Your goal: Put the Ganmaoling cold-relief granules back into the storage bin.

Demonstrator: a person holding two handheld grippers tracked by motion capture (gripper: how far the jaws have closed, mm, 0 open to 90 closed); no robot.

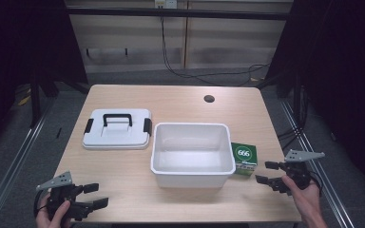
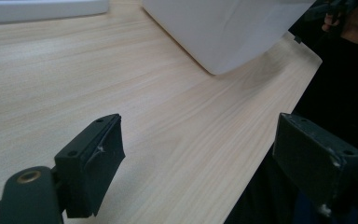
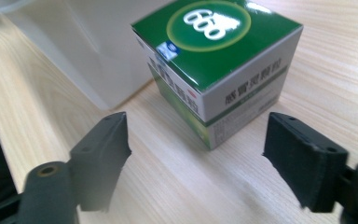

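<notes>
A green and white carton (image 1: 244, 158) (image 3: 219, 65) with "666" on its lid stands on the wooden table (image 1: 171, 104), touching the right side of an open white bin (image 1: 192, 154). My right gripper (image 1: 268, 173) (image 3: 209, 158) is open just in front and to the right of the carton, jaws spread wider than it, nothing between them. My left gripper (image 1: 95, 195) (image 2: 200, 163) is open near the table's front left corner, holding nothing; its own view looks along the tabletop to the bin's corner (image 2: 223, 32).
The bin's white lid (image 1: 117, 128) with a black handle and clips lies flat to the left of the bin. A round cable hole (image 1: 209, 99) sits at the back right. The table's front edge (image 2: 261, 154) runs close under the left gripper.
</notes>
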